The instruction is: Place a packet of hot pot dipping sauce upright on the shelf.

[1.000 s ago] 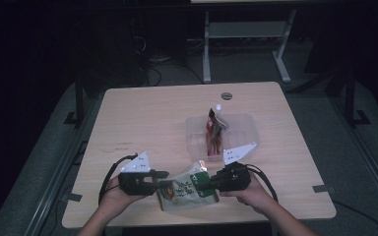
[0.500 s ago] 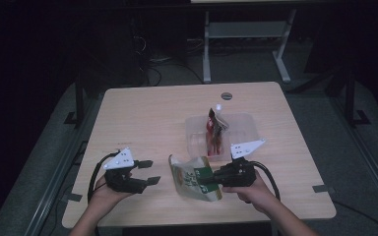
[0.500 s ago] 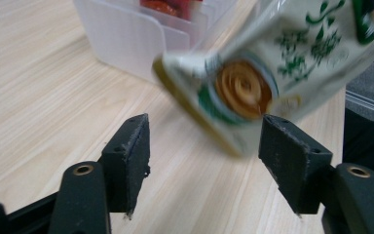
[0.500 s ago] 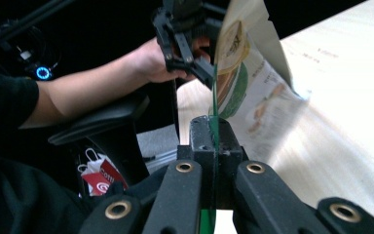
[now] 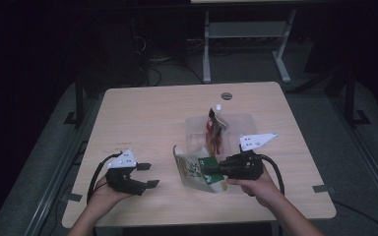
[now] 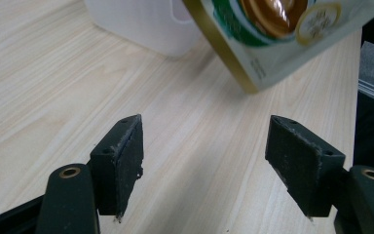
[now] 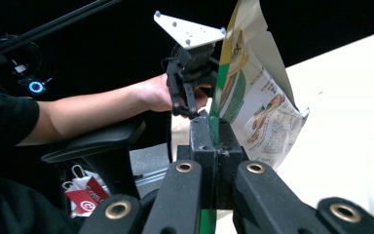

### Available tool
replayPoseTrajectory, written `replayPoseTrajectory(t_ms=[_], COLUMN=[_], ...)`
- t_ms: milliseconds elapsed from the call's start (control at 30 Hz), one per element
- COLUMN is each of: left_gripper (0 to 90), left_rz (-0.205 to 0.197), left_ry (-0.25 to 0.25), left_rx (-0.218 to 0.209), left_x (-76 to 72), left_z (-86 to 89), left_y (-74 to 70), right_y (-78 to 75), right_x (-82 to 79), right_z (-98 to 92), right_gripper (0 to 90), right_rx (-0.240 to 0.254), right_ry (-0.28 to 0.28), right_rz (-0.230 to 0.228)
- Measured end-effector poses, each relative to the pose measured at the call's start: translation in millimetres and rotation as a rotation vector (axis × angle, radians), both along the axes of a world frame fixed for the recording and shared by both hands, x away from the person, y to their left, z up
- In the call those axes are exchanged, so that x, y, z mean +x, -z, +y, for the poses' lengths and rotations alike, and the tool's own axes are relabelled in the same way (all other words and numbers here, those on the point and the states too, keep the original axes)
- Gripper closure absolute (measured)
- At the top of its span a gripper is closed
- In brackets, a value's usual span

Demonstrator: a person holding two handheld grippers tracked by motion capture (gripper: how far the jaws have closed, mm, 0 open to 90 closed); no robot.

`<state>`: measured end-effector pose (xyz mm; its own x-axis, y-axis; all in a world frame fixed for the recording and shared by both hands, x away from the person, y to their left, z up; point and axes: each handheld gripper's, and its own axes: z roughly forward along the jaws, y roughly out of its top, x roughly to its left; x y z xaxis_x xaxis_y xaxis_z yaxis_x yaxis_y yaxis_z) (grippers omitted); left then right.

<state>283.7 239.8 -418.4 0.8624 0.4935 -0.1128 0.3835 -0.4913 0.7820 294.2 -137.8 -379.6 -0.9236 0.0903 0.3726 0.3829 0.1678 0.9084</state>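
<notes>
Now the right claw (image 5: 211,169) is clamped on a green-and-white snack pouch (image 5: 197,169), its jaws pinched together on the pouch's edge — the right gripper view shows the thin seam caught between the two black pads, with the printed face of the pouch (image 7: 253,107) standing up above them. In the high view the pouch is lifted and tilted over the near middle of the worktop (image 5: 152,113), just in front of a clear plastic tray (image 5: 243,123) that holds a red-and-dark packet (image 5: 214,130) standing upright.

The left claw (image 5: 147,175) sits well to the left of the pouch, near the front edge of the worktop, and its jaws have just been opening — they stand wide apart with nothing between them. The left gripper view looks along them at bare wood, with the pouch's lower corner (image 6: 272,34) hanging above and beyond, apart from the pads, and the tray's pale wall (image 6: 141,24) behind it.
</notes>
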Motion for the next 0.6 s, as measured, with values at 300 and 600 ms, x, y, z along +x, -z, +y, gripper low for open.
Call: replayPoseTrajectory(t_ms=[300,600], left_gripper=[29.7,28.9], left_rz=[0.011,0.014], left_ry=[-0.005,0.003], left_rx=[-0.006,0.002], left_x=[0.9,1.5], left_z=[-0.3,0.0], left_y=[1.0,1.9], right_y=[-22.2,-40.4], right_x=[8.3,19.8], right_z=[-4.1,-12.7], right_gripper=[90.0,90.0], right_rx=[0.049,0.098], right_ry=[0.039,0.105], right_rz=[-0.044,-0.079])
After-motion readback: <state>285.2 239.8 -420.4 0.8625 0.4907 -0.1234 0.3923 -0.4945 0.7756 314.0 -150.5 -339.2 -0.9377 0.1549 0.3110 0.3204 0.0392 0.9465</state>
